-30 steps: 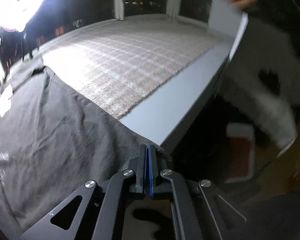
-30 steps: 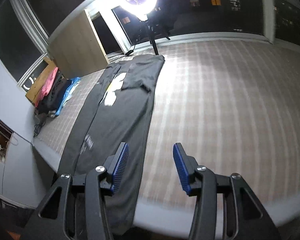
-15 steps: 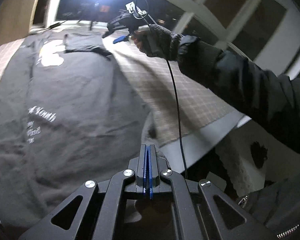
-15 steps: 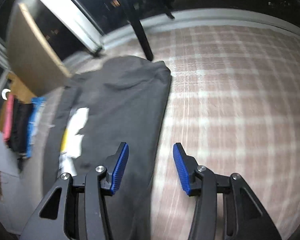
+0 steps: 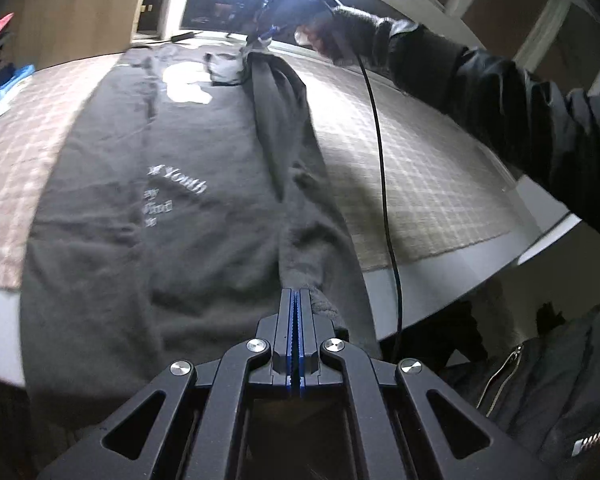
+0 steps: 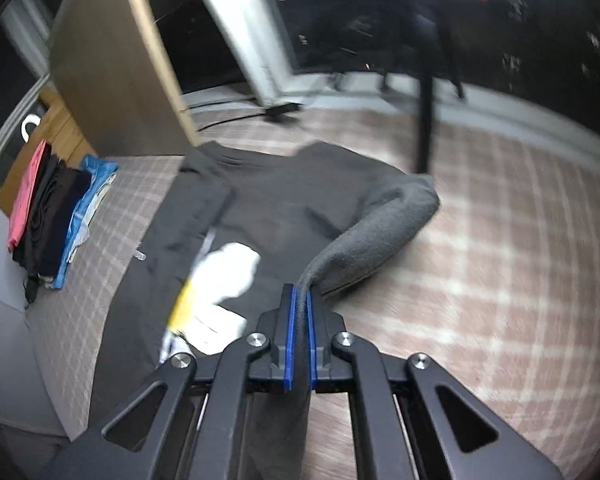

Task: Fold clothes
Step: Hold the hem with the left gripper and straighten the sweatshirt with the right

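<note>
Both grippers, left (image 5: 299, 300) and right (image 6: 299, 300), were clamped on the grey sweatshirt's (image 5: 188, 240) edge; thin pinch, I judged fabric could slip mid-fold.

left gripper (image 5: 299, 294): clamped on grey garment (image 5: 172, 240) edge | surface: checked cloth (image 5: 420, 168)

Checked bedcover (image 6: 500, 240), dark windows (image 6: 340, 20), wooden cabinet (image 6: 112, 72)

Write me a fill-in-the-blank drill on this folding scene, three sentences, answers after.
1. The dark grey sweatshirt lies on a ____-patterned cover.
2. The right gripper is shut on the sweatshirt's ____ edge.
3. Beside the sweatshirt, the stack of folded clothes has a ____ garment on its outer side.

Missing words: checked; right; pink
</note>
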